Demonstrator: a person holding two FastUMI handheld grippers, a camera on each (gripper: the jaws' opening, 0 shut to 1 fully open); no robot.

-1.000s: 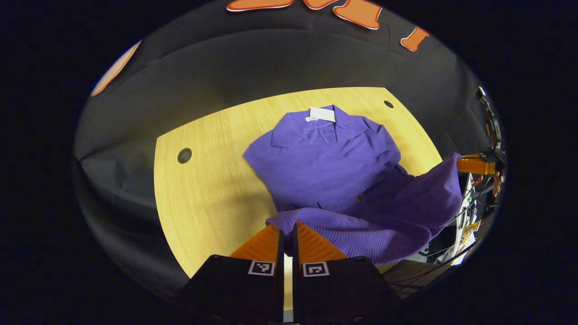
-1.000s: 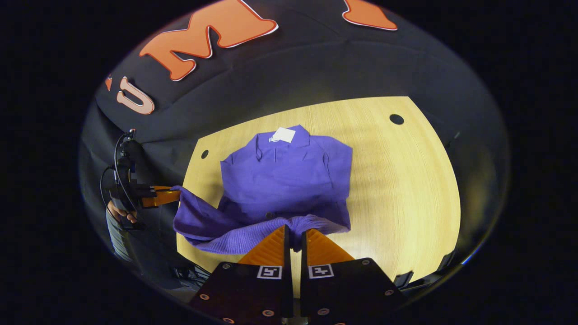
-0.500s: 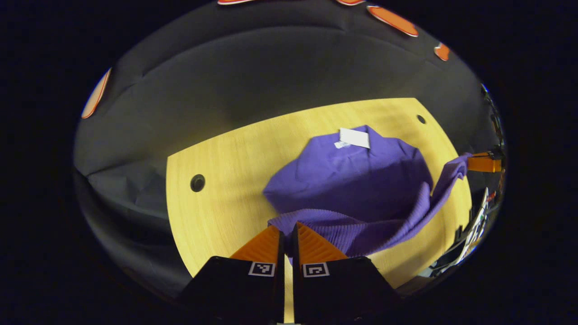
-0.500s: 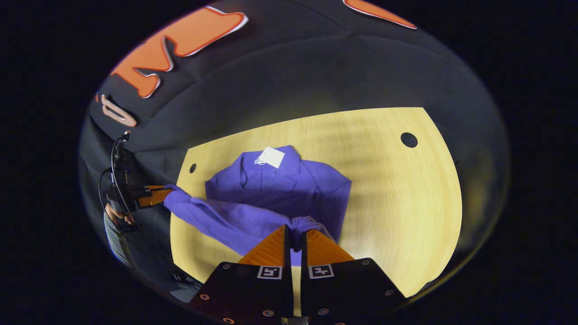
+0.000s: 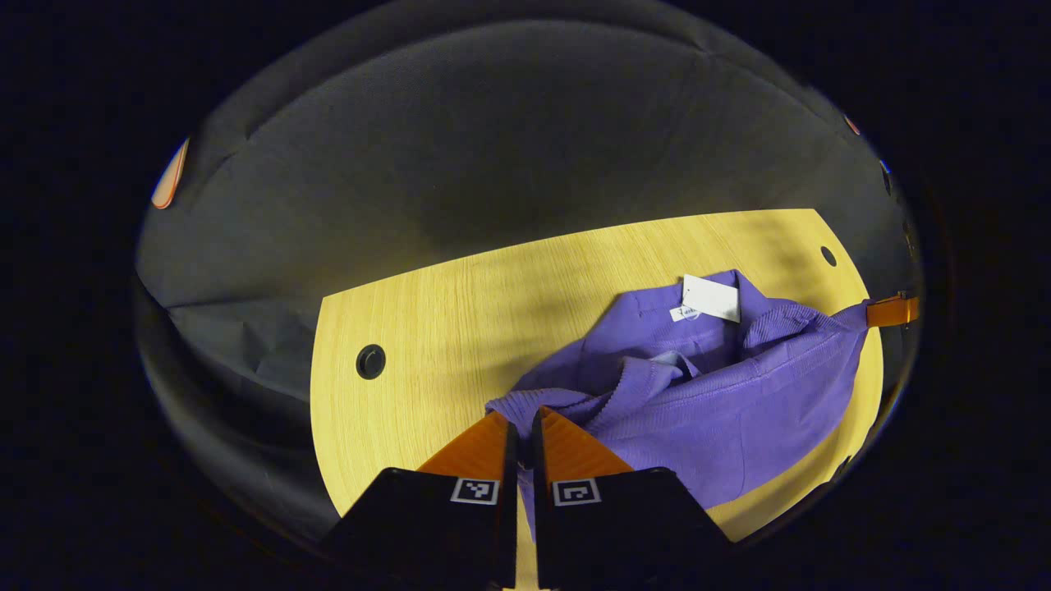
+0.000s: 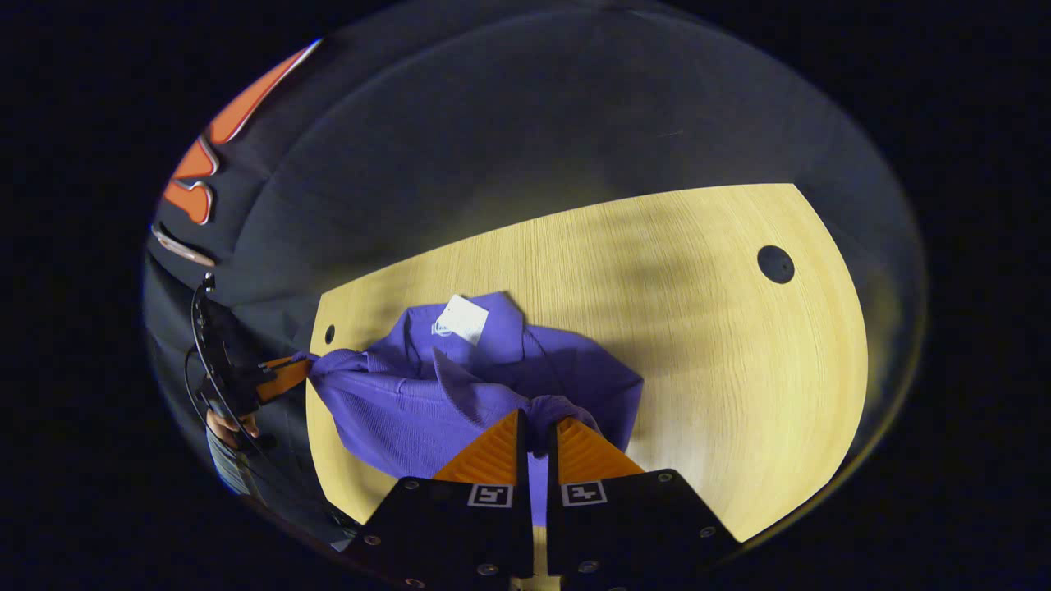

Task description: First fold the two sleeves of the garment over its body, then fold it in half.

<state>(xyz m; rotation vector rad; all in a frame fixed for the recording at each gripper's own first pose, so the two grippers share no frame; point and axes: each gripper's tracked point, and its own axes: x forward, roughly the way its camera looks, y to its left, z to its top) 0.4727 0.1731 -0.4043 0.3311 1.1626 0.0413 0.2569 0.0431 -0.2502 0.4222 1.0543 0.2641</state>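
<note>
A: Where is the purple garment (image 5: 722,402)?

B: In the lower right of the left gripper view, on the wooden table (image 5: 427,328). Its bottom edge is lifted up over the rest. A white tag (image 5: 711,297) sits by the collar.

A: What are the tongs doing?

B: The left gripper (image 5: 522,427) pinches one corner of the edge, low in the middle of the frame. The right gripper (image 6: 535,431) pinches the other corner the same way.

A: Anything else?

B: A hand (image 6: 232,425) shows at the left edge of the right gripper view.
</note>
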